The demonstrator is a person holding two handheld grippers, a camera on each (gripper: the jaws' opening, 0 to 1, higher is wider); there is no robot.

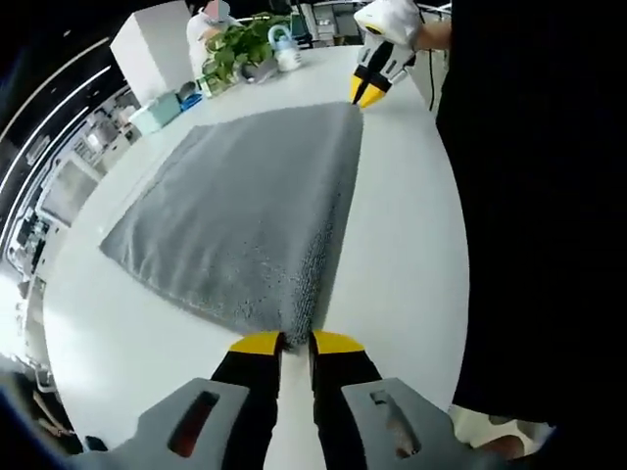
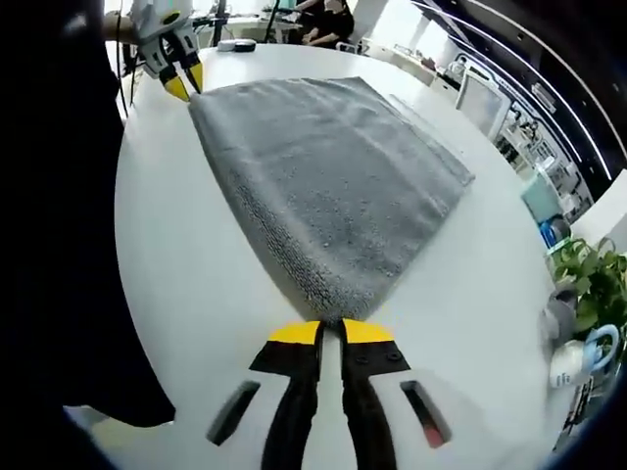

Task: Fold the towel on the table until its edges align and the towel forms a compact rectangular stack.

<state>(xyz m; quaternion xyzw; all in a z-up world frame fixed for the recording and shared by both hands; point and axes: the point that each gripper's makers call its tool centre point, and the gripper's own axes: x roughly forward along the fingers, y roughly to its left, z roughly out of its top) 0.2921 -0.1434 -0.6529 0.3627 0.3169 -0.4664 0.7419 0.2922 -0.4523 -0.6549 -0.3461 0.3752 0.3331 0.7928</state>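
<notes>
Towel [image 1: 250, 206] lies flat on the white table [image 1: 411, 225], a grey terry sheet with one long edge running between the two grippers. The left gripper [image 1: 296, 343] has its jaws nearly together on the near corner of that edge, and the right gripper [image 2: 330, 331] pinches the other corner the same way. The cloth looks soft, limp and light, so it should sag between the holds; corners seem the best grip for carrying the edge over evenly.
</notes>
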